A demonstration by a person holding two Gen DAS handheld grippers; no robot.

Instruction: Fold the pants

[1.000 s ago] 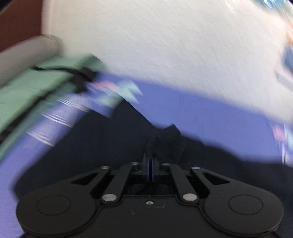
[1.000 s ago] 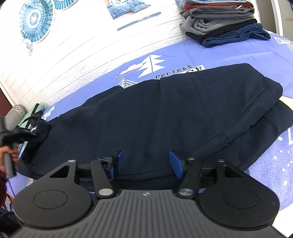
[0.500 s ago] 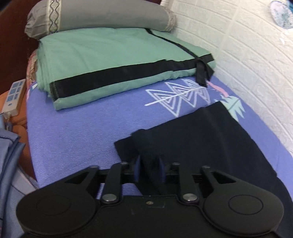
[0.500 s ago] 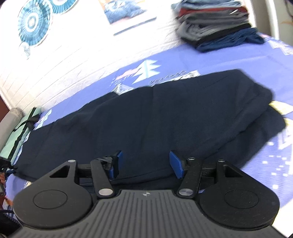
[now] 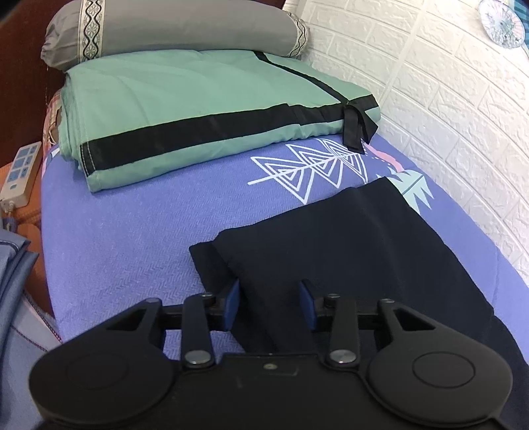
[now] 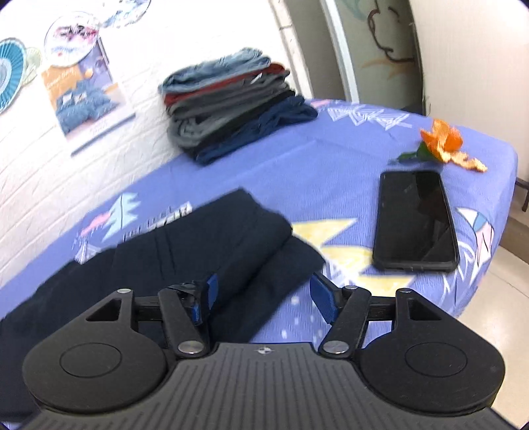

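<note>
- Dark navy pants (image 5: 347,244) lie stretched flat along a bed covered by a blue printed sheet (image 5: 132,231), their leg ends pointing toward the head of the bed.
- The left gripper (image 5: 268,302) sits low over the leg hems, jaws parted about halfway; cloth lies between the blue pads (image 5: 233,302), which do not press on it.
- At the other end, the right gripper (image 6: 263,296) hovers over the waist of the pants (image 6: 211,251) with its jaws spread wide, having just opened further; fabric lies under the gap, ungripped.
- A folded green blanket (image 5: 198,109) with black trim rests beyond the hems, a grey pillow (image 5: 178,28) behind it against the headboard.
- A stack of folded clothes (image 6: 231,102) stands by the white brick wall (image 5: 463,115), well apart from the pants.
- A black phone (image 6: 415,221) lies face up near the foot corner, just beside pieces of orange peel (image 6: 446,145).
- A white power strip (image 5: 20,175) rests off the edge of the bed.
- No container is in view.
</note>
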